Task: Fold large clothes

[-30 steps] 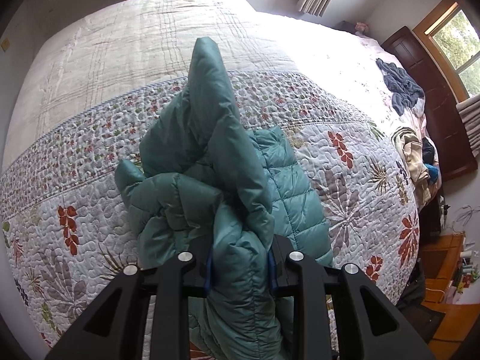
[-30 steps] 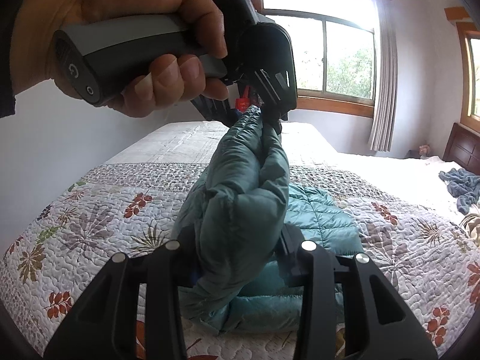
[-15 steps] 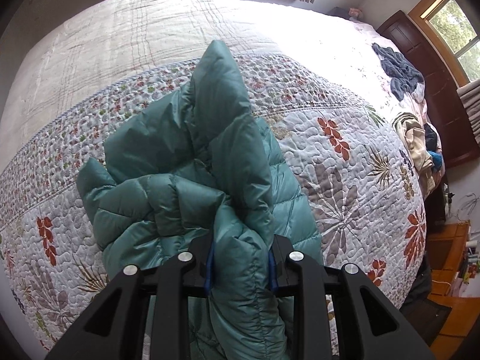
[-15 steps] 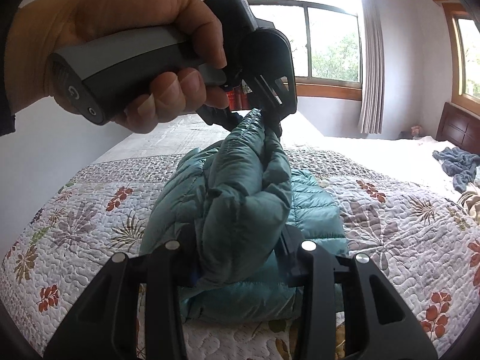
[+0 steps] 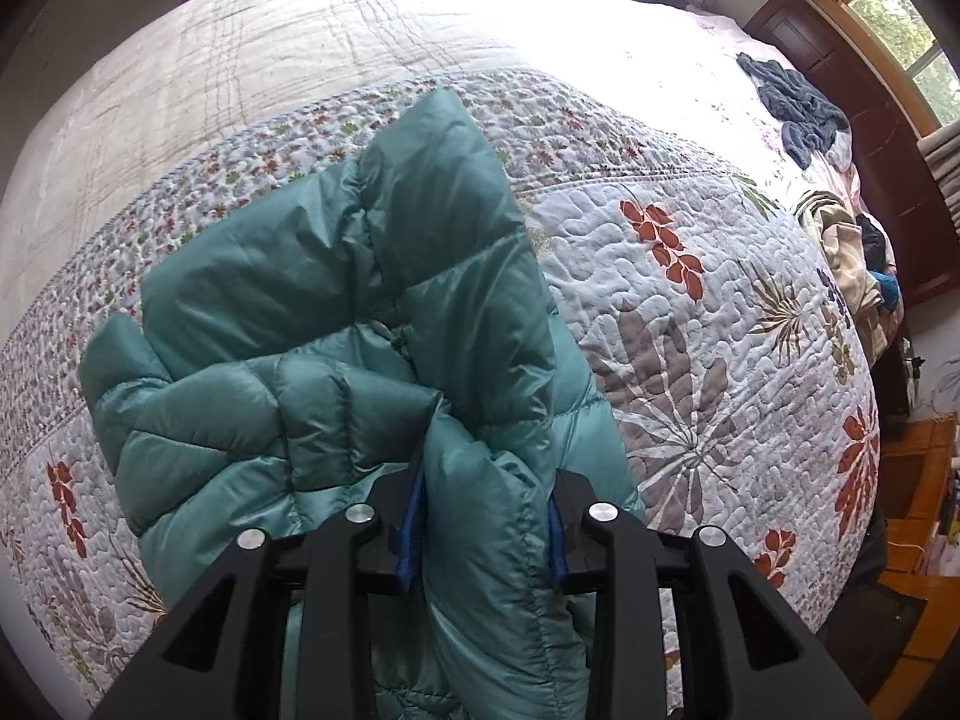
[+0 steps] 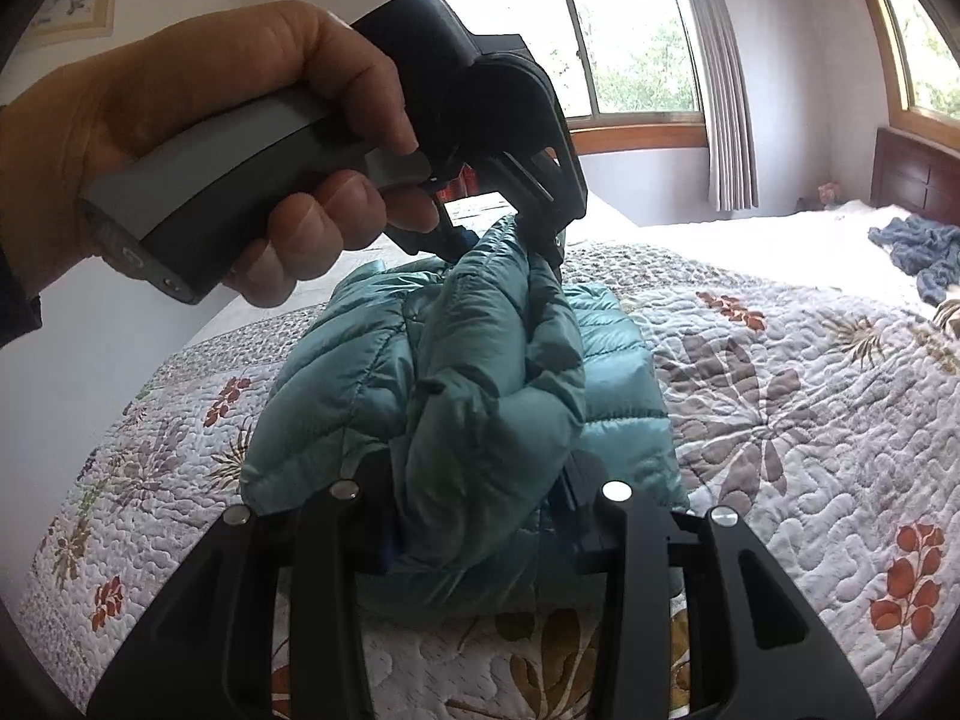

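Bed (image 5: 690, 276): carries the work; a floral quilt (image 6: 780, 396) covers the near part, and loose clothes (image 5: 792, 108) lie well apart at the far side.
Down jacket (image 5: 336, 300): teal, quilted, partly folded. Its lower layers rest on the quilt; one held fold stands raised between the two grippers.
Change over the last second: the raised fold has come down toward the bed, and in the left wrist view the jacket now spreads wider and flatter than before. In the right wrist view the bundle sits lower against the quilt.
Left gripper (image 6: 510, 234): clenched on the far end of the raised fold, held from above by a hand (image 6: 198, 138).
Right gripper (image 6: 480, 516): clenched on the near end of the same fold; fabric bulges between its fingers.
Task meaning: judged as the lay-down phase of a fold. The held fold is not yet flat on the lower layers.
Next requirement: probably lower both ends evenly before release, since puffy fabric tends to spring open.
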Action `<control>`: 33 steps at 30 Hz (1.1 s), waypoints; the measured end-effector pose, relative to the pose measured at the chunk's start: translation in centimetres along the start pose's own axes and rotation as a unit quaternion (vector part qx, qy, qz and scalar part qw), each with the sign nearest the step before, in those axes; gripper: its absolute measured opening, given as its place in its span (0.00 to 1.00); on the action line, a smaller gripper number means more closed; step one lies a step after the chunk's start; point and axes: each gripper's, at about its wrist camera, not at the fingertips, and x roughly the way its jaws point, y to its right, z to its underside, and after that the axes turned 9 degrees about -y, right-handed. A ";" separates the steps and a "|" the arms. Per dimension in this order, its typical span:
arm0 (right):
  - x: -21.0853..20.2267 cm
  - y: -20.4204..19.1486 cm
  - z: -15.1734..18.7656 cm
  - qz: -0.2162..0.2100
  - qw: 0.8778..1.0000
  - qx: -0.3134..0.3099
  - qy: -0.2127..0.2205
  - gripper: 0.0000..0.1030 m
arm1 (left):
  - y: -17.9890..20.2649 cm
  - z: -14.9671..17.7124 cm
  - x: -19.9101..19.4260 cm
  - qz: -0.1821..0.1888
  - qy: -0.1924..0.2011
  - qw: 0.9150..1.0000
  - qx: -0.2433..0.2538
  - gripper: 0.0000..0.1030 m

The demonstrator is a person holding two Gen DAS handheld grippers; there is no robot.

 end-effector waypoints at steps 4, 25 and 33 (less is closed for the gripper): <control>0.6 2.6 0.2 -0.062 0.996 0.063 -0.023 0.39 | 0.7 -0.1 0.2 0.002 0.013 1.000 0.010 0.56; 2.5 11.3 -4.3 -0.267 0.935 0.187 -0.137 0.74 | -11.1 12.2 -4.8 0.259 0.223 0.938 0.059 0.76; 8.3 13.2 -12.5 -0.271 0.927 0.179 -0.191 0.82 | -10.0 12.1 -1.6 0.299 0.218 0.926 0.069 0.76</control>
